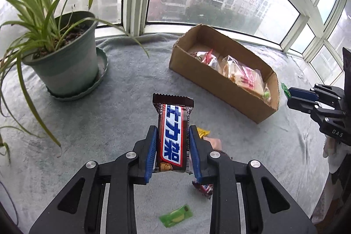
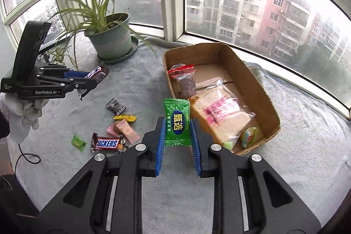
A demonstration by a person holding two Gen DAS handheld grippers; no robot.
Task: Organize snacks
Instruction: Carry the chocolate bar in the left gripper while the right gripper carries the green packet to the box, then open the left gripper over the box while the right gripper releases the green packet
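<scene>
Window ledge w/ grey blanket (image 2: pixel 296 146): a person works two handheld grippers over a spread of snacks. The left gripper (image 1: pixel 173 142) is clamped on a brown Snickers bar (image 1: pixel 173 135), its blue fingers (image 1: pixel 151 150) pressing both long edges, the bar raised off the blanket, left of & nearer than the cardboard box (image 1: pixel 219 89). The right gripper (image 2: pixel 177 135) grips a green candy packet (image 2: pixel 177 122) by its sides, held in the air just in front of the box's near-left wall. Inside the box: a clear bag w/ red print (image 2: pixel 221 115) over a pale block, a smaller red-topped bag (image 2: pixel 183 78) toward the far-left corner, and a small greenish sweet (image 2: pixel 249 136) at the near end. On the blanket left of the box, apart from it: a second Snickers bar (image 2: pixel 108 143), pink wafer packs (image 2: pixel 122 129), a yellow wrapper (image 2: pixel 125 117), a dark mini wrapper (image 2: pixel 115 106) and a small green sachet (image 2: pixel 77 142). Farther left of the box, by the glass, a potted plant (image 2: pixel 109 36) stands in its saucer. A white-gloved hand (image 2: pixel 19 115) holds the left gripper; apartment blocks (image 2: pixel 274 10) show through the window behind the box.
</scene>
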